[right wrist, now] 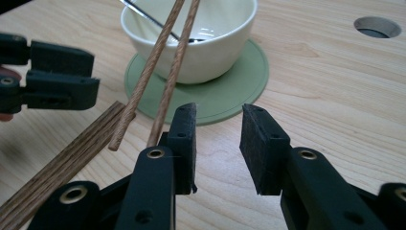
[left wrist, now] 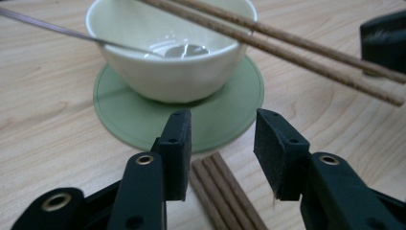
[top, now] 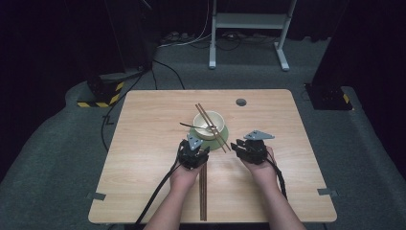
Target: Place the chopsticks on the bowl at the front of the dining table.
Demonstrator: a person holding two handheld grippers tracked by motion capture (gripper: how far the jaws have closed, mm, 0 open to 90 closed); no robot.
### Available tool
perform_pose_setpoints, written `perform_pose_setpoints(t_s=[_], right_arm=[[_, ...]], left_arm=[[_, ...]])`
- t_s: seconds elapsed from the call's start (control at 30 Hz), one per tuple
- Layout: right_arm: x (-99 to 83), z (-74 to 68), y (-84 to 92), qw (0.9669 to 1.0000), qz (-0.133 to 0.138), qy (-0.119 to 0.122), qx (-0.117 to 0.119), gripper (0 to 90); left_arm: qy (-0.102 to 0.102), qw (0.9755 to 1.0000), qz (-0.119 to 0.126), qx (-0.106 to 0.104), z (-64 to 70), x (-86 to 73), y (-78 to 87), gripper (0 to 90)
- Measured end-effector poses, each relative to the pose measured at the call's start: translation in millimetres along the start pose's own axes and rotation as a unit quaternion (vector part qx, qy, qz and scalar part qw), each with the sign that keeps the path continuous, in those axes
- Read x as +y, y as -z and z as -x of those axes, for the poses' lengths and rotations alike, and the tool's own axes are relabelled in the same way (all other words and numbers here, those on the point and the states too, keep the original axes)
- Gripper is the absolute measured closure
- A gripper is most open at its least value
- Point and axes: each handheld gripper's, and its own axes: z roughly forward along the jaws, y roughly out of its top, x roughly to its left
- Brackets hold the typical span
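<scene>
A cream bowl (top: 209,123) stands on a round green coaster (top: 221,136) mid-table. A metal spoon (left wrist: 182,50) lies inside it, its handle sticking out to the left. Two wooden chopsticks (top: 211,127) lie slanted across the bowl's rim; their near ends (right wrist: 143,120) come down beside my right gripper's left jaw. My right gripper (right wrist: 219,132) is open just short of the coaster, with nothing between its jaws. My left gripper (left wrist: 221,139) is open too, low over the tip of a bundle of dark wooden sticks (left wrist: 221,189) lying on the table.
The dark sticks (top: 203,194) run from under the left hand to the table's near edge. A round hole (top: 241,102) sits in the table behind the bowl. The other gripper (right wrist: 48,76) is close on the left. Cables trail from both grippers off the near edge.
</scene>
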Motion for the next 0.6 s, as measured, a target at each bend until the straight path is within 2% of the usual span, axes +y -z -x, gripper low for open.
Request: perform_pose_setpoints(t_s=[0.03, 0.23, 0.33, 0.43, 0.47, 0.6], right_arm=[[-0.4, -1.7, -1.5, 1.0000, -0.003, -0.001, 0.001, 66.2], [-0.6, -2.3, -1.6, 0.9998, -0.005, -0.010, 0.015, 66.2], [0.7, -7.7, -1.1, 0.9998, -0.003, -0.004, 0.017, 66.2], [0.5, -12.5, -1.8, 0.9998, -0.005, 0.002, 0.021, 66.1], [0.4, -15.2, -3.0, 0.9996, -0.008, 0.007, 0.026, 66.1], [0.2, -22.2, -5.1, 0.9994, -0.008, 0.011, 0.033, 66.1]], left_arm=[[0.013, 0.9999, 0.004, 0.002, 2.3, 1.1, -3.0, 56.8], [0.009, 0.9999, 0.004, 0.006, 4.7, 1.5, -5.6, 55.2], [0.020, 0.9997, 0.011, 0.013, 6.4, -1.7, -6.1, 54.3], [0.017, 0.9996, 0.017, 0.012, 4.9, -1.4, -6.2, 55.7], [0.026, 0.9993, 0.024, 0.015, 3.4, 0.1, -6.5, 56.0], [0.022, 0.9993, 0.026, 0.017, 2.9, 1.7, -6.8, 56.0]])
